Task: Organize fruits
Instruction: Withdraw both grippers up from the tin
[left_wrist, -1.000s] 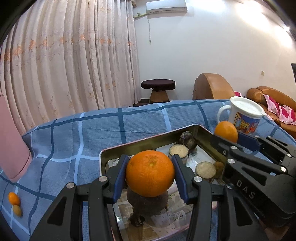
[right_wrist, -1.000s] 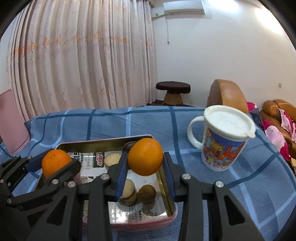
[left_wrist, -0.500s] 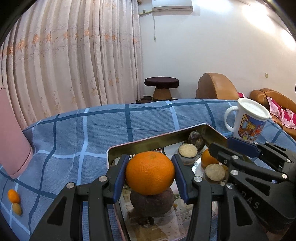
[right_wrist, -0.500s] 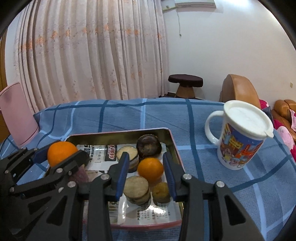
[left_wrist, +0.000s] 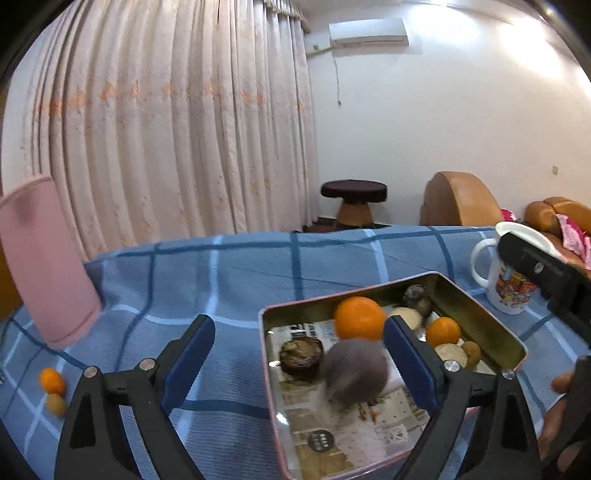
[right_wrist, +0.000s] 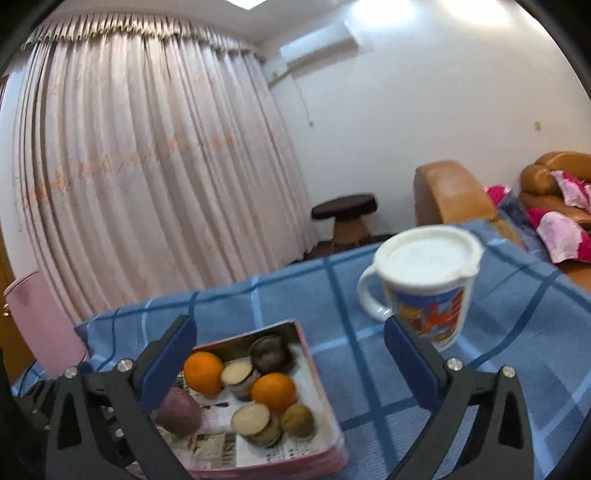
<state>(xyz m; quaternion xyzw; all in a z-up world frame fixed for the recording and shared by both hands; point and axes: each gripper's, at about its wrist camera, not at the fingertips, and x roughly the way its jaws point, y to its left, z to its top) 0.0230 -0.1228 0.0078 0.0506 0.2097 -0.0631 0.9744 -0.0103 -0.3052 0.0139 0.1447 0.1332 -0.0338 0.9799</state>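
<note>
1. Left wrist view: the left gripper (left_wrist: 299, 354) is hanging over the near left part of the tin tray (left_wrist: 484, 314), fingers spread wide and gripping nothing; its jaws have just been opening.
2. A large orange (left_wrist: 359, 318) is showing blurred just beside the right finger's tip, above a purple round fruit (left_wrist: 354, 371); whether it is resting or in the air I cannot tell.
3. A smaller orange (left_wrist: 443, 331) is lying in the tray toward its right wall, with pale cut slices (left_wrist: 451, 353) and a brown fruit (left_wrist: 472, 350) beside it.
4. A dark round fruit (left_wrist: 301, 354) is sitting near the tray's left wall.
5. A small orange fruit (left_wrist: 52, 380) and a yellowish one (left_wrist: 56, 404) are lying on the blue checked cloth (left_wrist: 229, 280) at the table's near left edge, well apart from the tray.
6. Right wrist view: the right gripper (right_wrist: 288, 363) is hovering above the tray's far right corner, fingers spread wide, nothing between them; its jaws have just been opening.
7. A lidded mug (right_wrist: 424, 284) is standing on the cloth to the right of the tray, apart from it.
</note>
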